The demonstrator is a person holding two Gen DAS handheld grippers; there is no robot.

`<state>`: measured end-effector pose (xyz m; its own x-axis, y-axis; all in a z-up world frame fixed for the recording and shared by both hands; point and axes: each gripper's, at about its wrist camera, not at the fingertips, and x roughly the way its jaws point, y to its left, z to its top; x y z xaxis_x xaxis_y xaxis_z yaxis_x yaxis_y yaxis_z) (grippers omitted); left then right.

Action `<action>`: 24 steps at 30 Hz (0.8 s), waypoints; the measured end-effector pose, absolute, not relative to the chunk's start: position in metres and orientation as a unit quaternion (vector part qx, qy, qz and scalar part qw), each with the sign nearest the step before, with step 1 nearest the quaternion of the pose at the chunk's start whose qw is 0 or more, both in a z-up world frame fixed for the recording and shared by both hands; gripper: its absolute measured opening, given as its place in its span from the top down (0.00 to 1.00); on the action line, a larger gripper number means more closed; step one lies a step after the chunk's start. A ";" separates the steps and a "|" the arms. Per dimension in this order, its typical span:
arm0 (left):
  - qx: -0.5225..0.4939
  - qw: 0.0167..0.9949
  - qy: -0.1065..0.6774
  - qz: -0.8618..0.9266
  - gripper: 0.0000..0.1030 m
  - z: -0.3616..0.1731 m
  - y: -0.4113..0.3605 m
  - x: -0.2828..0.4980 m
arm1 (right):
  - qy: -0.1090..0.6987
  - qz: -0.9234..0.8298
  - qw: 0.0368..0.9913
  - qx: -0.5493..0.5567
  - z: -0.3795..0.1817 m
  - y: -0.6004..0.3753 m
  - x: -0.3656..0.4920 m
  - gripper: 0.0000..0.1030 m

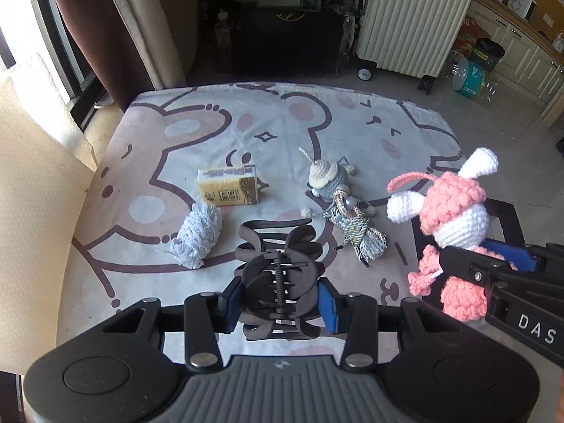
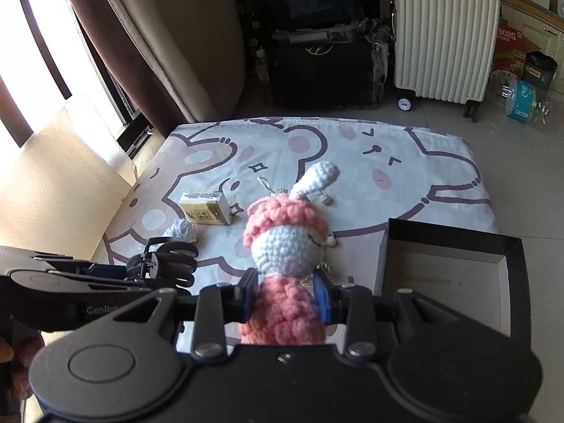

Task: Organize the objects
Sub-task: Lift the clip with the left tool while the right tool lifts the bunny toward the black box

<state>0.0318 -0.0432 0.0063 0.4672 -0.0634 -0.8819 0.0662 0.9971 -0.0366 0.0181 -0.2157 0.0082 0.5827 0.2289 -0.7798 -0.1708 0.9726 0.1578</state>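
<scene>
Left wrist view: left hand-held gripper (image 1: pixel 280 305) clamps a dark plastic claw hair clip (image 1: pixel 278 278), right hand-held gripper (image 2: pixel 285 296) grips a pink-and-white crocheted bunny doll (image 2: pixel 287 246) beside a seemingly empty black cardboard box (image 2: pixel 507 246), while four items wait on the cartoon-print cloth (image 1: pixel 176 134).

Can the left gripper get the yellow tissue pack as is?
Probably not: the left gripper has its jaws shut on the dark plastic hair claw clip. The yellow tissue pack lies unobstructed ahead on the cartoon-print cloth.
</scene>
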 end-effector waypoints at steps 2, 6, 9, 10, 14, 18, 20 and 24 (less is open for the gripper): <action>0.002 0.862 0.506 -0.037 0.56 0.015 -0.044 0.031 | 0.437 0.105 0.893 0.031 0.013 -0.218 0.016 0.66; 0.001 0.871 0.490 -0.043 0.56 0.032 -0.046 0.031 | 0.425 0.094 0.900 0.038 0.024 -0.227 0.011 0.66; 0.002 0.876 0.479 -0.049 0.56 0.042 -0.052 0.031 | 0.414 0.084 0.905 0.044 0.031 -0.233 0.008 0.66; 0.002 0.878 0.476 -0.051 0.56 0.045 -0.054 0.030 | 0.410 0.081 0.907 0.045 0.033 -0.236 0.007 0.66; 0.010 0.886 0.459 -0.061 0.56 0.057 -0.064 0.027 | 0.390 0.065 0.917 0.046 0.044 -0.246 0.003 0.66; 0.008 0.892 0.446 -0.073 0.56 0.065 -0.075 0.025 | 0.369 0.048 0.927 0.057 0.054 -0.260 -0.002 0.66; 0.005 0.894 0.441 -0.080 0.56 0.067 -0.081 0.024 | 0.360 0.039 0.930 0.055 0.056 -0.265 -0.004 0.66; 0.007 0.899 0.429 -0.089 0.56 0.068 -0.097 0.024 | 0.347 0.018 0.936 0.056 0.058 -0.277 -0.007 0.66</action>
<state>0.0236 -0.0974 0.0684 0.6154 -0.1545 -0.7729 0.1660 0.9840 -0.0645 -0.0069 -0.2770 0.0580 0.7583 0.0733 -0.6478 0.0041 0.9931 0.1172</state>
